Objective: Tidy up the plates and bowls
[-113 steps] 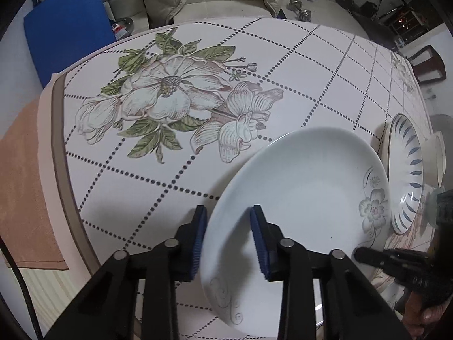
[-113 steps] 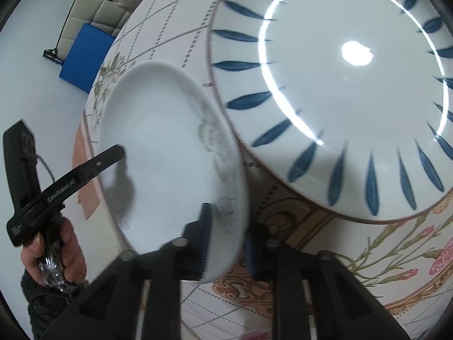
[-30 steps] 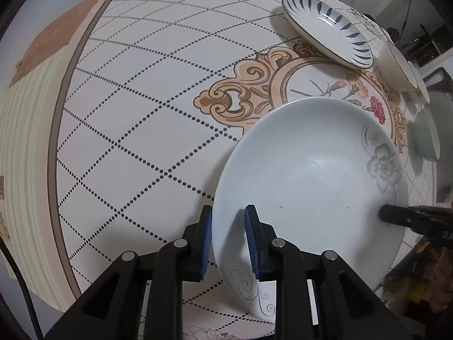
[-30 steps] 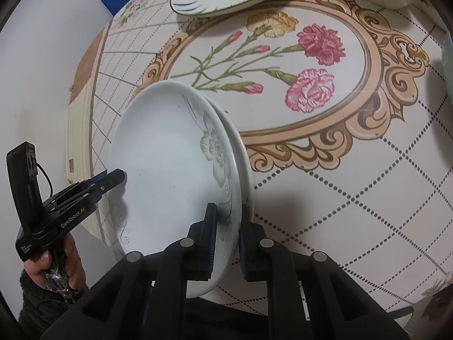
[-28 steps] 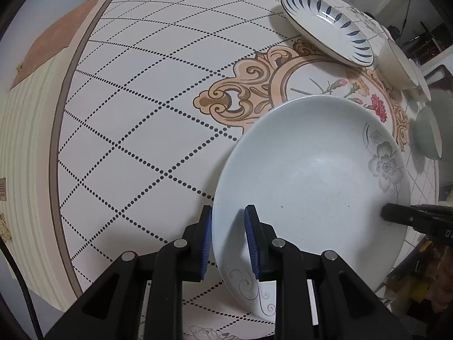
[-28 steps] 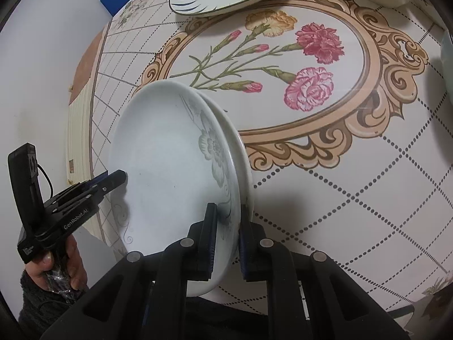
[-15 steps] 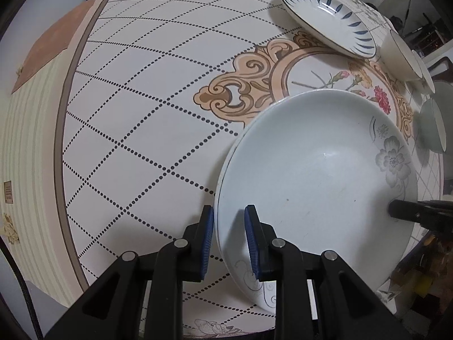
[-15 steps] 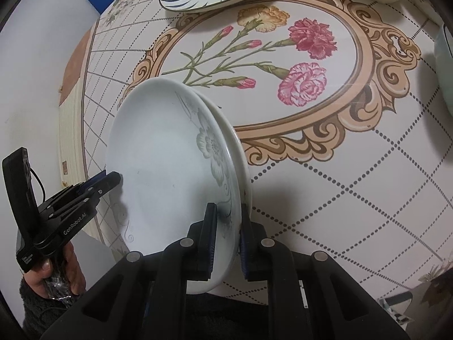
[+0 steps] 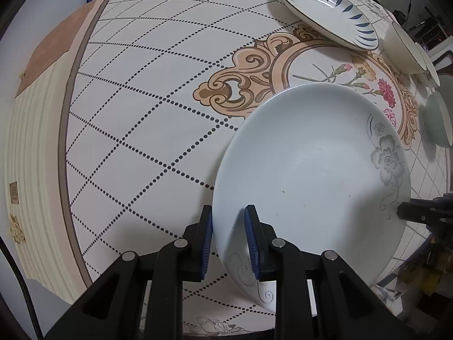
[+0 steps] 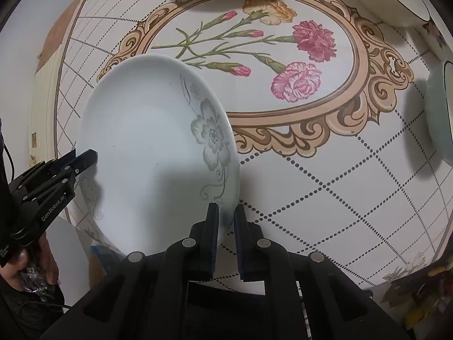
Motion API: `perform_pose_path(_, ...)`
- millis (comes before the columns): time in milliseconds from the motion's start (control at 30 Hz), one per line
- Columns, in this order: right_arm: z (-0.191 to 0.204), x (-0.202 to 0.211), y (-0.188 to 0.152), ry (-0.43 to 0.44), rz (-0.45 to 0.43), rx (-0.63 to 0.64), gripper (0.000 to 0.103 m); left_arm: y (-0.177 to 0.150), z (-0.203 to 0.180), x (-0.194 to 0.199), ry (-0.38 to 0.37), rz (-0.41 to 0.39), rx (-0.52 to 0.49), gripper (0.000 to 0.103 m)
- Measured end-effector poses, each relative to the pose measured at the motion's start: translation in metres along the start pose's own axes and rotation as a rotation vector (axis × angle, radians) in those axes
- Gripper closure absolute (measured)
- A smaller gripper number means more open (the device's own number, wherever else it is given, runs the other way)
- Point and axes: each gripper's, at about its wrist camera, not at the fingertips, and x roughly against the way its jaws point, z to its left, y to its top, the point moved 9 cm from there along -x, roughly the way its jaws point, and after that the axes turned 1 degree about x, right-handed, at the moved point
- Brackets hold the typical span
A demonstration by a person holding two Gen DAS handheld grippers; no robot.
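**Both grippers pinch one plate over the table's near edge**

Fingers of the left gripper [image 9: 226, 238] clamp the white flowered plate [image 9: 311, 175] at its left rim; the right gripper [image 10: 226, 226] grips the opposite rim. Since a second ago the plate has tipped flatter, probably nearing set-down on the table [image 9: 136, 107]. "GenRobot.AI" marks the left gripper.

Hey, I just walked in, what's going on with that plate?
A person is holding a white flowered plate with both handheld grippers. The left gripper and the right gripper each clamp opposite edges of its rim above the patterned table. A blue-striped plate and some bowls sit at the far side.
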Motion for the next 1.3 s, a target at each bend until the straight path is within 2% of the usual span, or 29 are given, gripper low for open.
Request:
perform_pose_path(133,-0.001,0.007,-0.002,0.036,-0.01,-0.033,0.09,0.003,0.006,0.026,0.01,-0.022,0.061,0.082)
perform_pose_path(200,-0.003,0.017,-0.002,0.055,-0.023,-0.041,0.088,0.008,0.009,0.042,0.001,-0.046,0.101,0.077)
perform_pose_path(267,-0.006,0.032,0.0,0.043,-0.049,-0.037,0.079,0.018,0.008,0.061,-0.027,-0.075,0.143,0.06)
perform_pose_path(300,-0.008,0.042,0.003,0.033,-0.071,-0.033,0.067,0.024,0.008,0.069,-0.04,-0.091,0.155,0.052)
perform_pose_path(333,-0.01,0.052,0.007,0.025,-0.094,-0.03,0.046,0.035,0.005,0.08,-0.056,-0.111,0.161,0.031)
perform_pose_path(367,-0.012,0.065,0.013,0.02,-0.126,-0.03,0.033,0.043,0.005,0.085,-0.063,-0.124,0.16,0.013)
perform_pose_path(400,-0.013,0.073,0.019,0.025,-0.147,-0.034,0.011,0.052,0.005,0.091,-0.064,-0.139,0.158,0.011)
perform_pose_path(433,-0.015,0.086,0.028,0.036,-0.183,-0.043,0.002,0.063,0.001,0.097,-0.062,-0.157,0.15,0.01)
perform_pose_path(533,-0.027,0.118,0.059,0.032,-0.308,-0.079,0.0,0.097,-0.006,0.108,-0.047,-0.192,0.113,0.002)
perform_pose_path(633,-0.035,0.135,0.096,0.046,-0.391,-0.095,0.0,0.142,-0.013,0.107,-0.015,-0.207,0.047,0.002)
perform_pose_path(700,-0.04,0.13,0.124,0.063,-0.366,-0.123,0.0,0.171,-0.017,0.097,0.021,-0.201,-0.005,0.002)
perform_pose_path(767,-0.045,0.124,0.137,0.106,-0.37,-0.166,0.0,0.195,-0.023,0.087,0.032,-0.195,-0.052,0.002)
perform_pose_path(967,-0.064,0.075,0.187,0.2,-0.313,-0.352,0.002,0.265,-0.043,0.035,-0.014,-0.119,-0.144,0.003)
perform_pose_path(1000,-0.068,0.068,0.193,0.203,-0.309,-0.384,0.006,0.271,-0.046,0.027,-0.021,-0.103,-0.152,0.005)
perform_pose_path(1067,-0.075,0.055,0.204,0.207,-0.305,-0.431,0.011,0.286,-0.054,0.007,-0.05,-0.057,-0.171,0.017)
perform_pose_path(1133,-0.079,0.046,0.211,0.226,-0.303,-0.467,0.016,0.295,-0.063,-0.01,-0.083,-0.018,-0.197,0.025)
perform_pose_path(1233,-0.086,0.038,0.223,0.248,-0.306,-0.507,0.025,0.305,-0.076,-0.025,-0.106,0.011,-0.247,0.031)
perform_pose_path(1267,-0.088,0.036,0.226,0.25,-0.308,-0.516,0.028,0.305,-0.08,-0.03,-0.118,0.024,-0.265,0.039)
perform_pose_path(1300,-0.088,0.033,0.228,0.257,-0.308,-0.523,0.032,0.305,-0.084,-0.034,-0.121,0.035,-0.283,0.043)
